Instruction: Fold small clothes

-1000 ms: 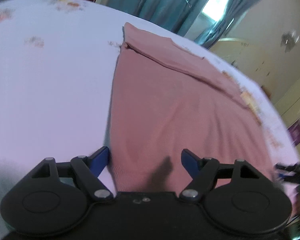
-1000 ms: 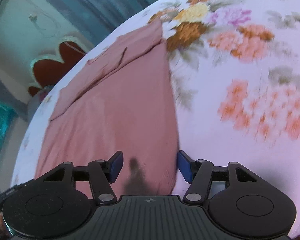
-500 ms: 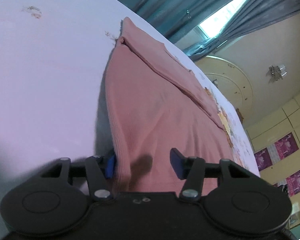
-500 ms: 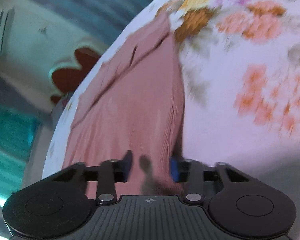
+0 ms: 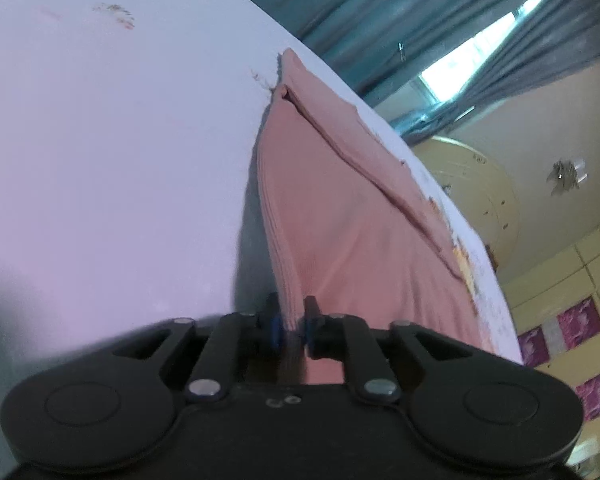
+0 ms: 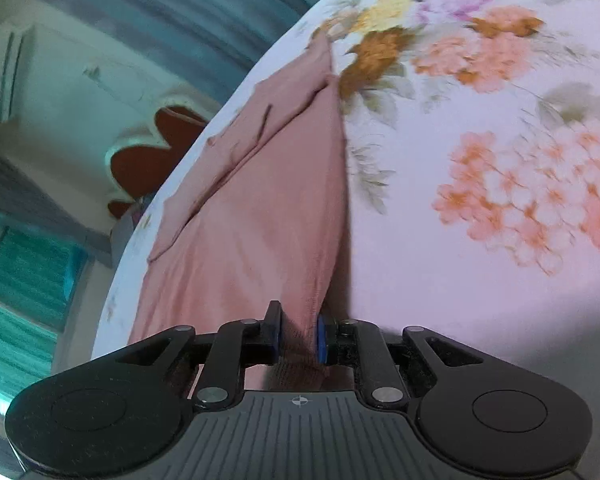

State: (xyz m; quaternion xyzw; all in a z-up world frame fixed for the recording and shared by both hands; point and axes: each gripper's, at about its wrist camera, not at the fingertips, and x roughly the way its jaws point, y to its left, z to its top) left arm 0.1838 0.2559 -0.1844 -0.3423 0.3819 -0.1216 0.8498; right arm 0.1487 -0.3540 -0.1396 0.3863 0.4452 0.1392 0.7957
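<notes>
A pink ribbed garment (image 5: 340, 216) lies on the floral bed sheet (image 5: 120, 140), with a folded band across its far end. My left gripper (image 5: 291, 326) is shut on the garment's near left corner, and the cloth rises from the bed into the jaws. In the right wrist view the same garment (image 6: 268, 200) stretches away from me. My right gripper (image 6: 296, 338) is shut on its near right corner, lifting that edge off the sheet (image 6: 500, 160).
Teal curtains (image 5: 400, 12) and a window stand beyond the bed. A cream headboard (image 5: 484, 196) is at the far right in the left view. A red and cream headboard shape (image 6: 156, 152) and a wall air conditioner (image 6: 8, 68) show in the right view.
Both grippers went from open over the garment's near corners to shut on them. The near hem has lifted off the bed and bunched into the jaws.
</notes>
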